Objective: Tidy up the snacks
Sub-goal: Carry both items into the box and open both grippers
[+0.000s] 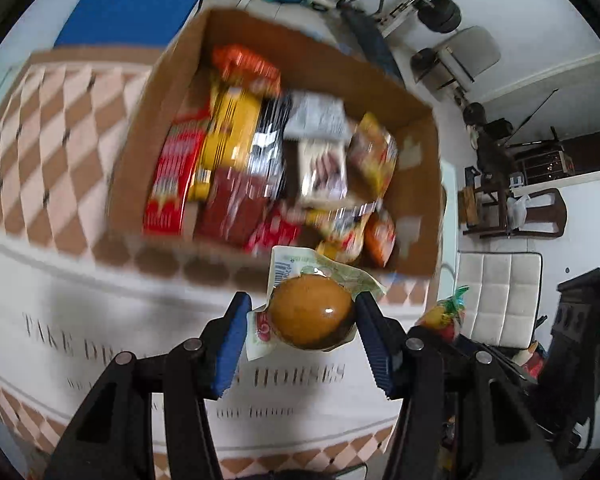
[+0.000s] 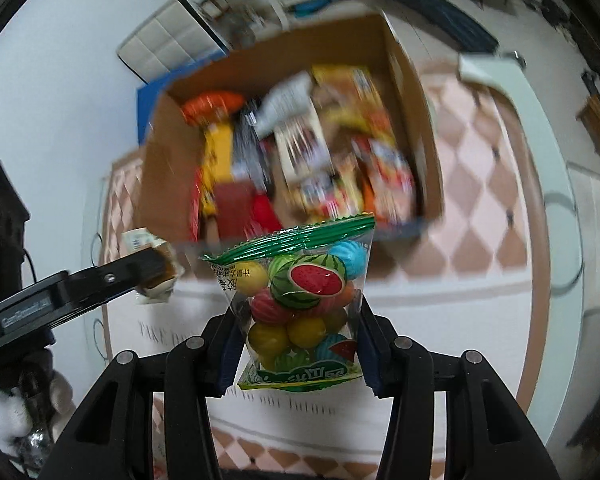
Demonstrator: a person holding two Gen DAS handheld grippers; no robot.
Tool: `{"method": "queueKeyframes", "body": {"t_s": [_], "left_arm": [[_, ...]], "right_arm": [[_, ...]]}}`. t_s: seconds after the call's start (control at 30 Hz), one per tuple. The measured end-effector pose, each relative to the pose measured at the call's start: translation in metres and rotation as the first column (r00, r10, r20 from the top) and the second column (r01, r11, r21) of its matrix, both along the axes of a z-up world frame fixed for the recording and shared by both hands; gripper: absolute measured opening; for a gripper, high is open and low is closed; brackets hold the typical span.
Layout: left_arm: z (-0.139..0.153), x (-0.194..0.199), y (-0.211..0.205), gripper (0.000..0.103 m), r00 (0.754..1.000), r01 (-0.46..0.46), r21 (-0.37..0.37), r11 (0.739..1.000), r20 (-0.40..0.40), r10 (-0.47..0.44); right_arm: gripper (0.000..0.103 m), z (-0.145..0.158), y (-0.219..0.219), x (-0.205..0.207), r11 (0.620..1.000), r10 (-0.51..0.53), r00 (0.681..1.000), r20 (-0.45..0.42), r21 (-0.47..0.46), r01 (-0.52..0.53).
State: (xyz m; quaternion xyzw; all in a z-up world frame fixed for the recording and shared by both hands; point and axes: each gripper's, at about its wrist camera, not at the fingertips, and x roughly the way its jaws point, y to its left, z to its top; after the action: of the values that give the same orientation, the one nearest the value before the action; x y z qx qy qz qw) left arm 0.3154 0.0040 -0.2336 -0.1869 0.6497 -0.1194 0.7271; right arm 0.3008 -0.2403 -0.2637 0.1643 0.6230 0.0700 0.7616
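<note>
My left gripper (image 1: 302, 312) is shut on a wrapped brown bun (image 1: 312, 316) and holds it above the table, just short of the near wall of the cardboard box (image 1: 140, 148). The box holds several snack packets. My right gripper (image 2: 298, 320) is shut on a clear bag of colourful gum balls (image 2: 300, 304), also held in front of the box (image 2: 160, 168). In the right wrist view the left gripper (image 2: 156, 270) and its bun (image 2: 162, 276) show at the left. The gum bag (image 1: 446, 314) shows at the right in the left wrist view.
The box stands on a table with a pink and brown diamond-pattern cloth (image 1: 48, 128) with printed words. A blue pad (image 1: 128, 12) lies behind the box. White chairs (image 1: 500, 300) and dark furniture (image 1: 580, 320) stand to the right.
</note>
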Motion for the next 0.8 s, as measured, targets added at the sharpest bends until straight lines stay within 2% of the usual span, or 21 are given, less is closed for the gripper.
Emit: {"method": "queueKeyframes", "body": {"t_s": [0.07,0.17,0.33,0.4,0.43,0.47,0.5,0.53,0.63,0.7,0.8], "left_arm": [[0.003,0.023,-0.001,0.051,1.0,0.004,0.025,1.0,0.02,-0.004],[-0.001,0.052,-0.003,0.051,1.0,0.024,0.064,0.998,0.019,-0.025],[-0.022,0.096,-0.007,0.054,0.998,0.056,0.123,0.991,-0.022,-0.054],[-0.033,0.108,-0.01,0.055,0.996,0.077,0.162,0.984,-0.049,-0.07],[-0.041,0.115,-0.011,0.055,0.995,0.085,0.172,0.981,-0.058,-0.076],[-0.047,0.119,-0.012,0.055,0.994,0.092,0.174,0.98,-0.067,-0.082],[-0.054,0.122,-0.012,0.055,0.994,0.091,0.173,0.981,-0.082,-0.078],[-0.06,0.125,-0.012,0.055,0.993,0.084,0.166,0.982,-0.094,-0.069],[-0.067,0.13,-0.014,0.066,0.994,0.087,0.181,0.98,-0.083,-0.073],[-0.069,0.128,-0.014,0.083,0.995,0.086,0.196,0.977,-0.073,-0.073],[-0.071,0.126,-0.014,0.094,0.994,0.095,0.218,0.971,-0.075,-0.081]], "right_arm": [[0.052,0.012,-0.002,0.023,1.0,0.007,1.0,0.025,-0.018,-0.007],[0.052,0.013,0.0,0.056,0.999,0.014,0.999,0.031,-0.032,-0.013],[0.052,-0.007,0.003,0.114,0.995,0.04,0.999,-0.007,-0.089,-0.04],[0.053,-0.023,0.004,0.133,0.992,0.049,0.997,-0.06,-0.114,-0.056],[0.062,-0.034,0.003,0.142,0.99,0.043,0.995,-0.092,-0.127,-0.055],[0.083,-0.04,0.001,0.148,0.989,0.042,0.994,-0.104,-0.139,-0.056],[0.092,-0.046,0.001,0.154,0.985,0.044,0.993,-0.112,-0.161,-0.062],[0.094,-0.049,0.001,0.156,0.983,0.041,0.992,-0.118,-0.174,-0.061],[0.094,-0.055,-0.005,0.158,0.98,0.029,0.989,-0.143,-0.192,-0.056],[0.094,-0.056,-0.007,0.158,0.976,0.025,0.988,-0.152,-0.209,-0.057],[0.095,-0.059,-0.01,0.155,0.971,0.023,0.986,-0.162,-0.23,-0.061]]}}
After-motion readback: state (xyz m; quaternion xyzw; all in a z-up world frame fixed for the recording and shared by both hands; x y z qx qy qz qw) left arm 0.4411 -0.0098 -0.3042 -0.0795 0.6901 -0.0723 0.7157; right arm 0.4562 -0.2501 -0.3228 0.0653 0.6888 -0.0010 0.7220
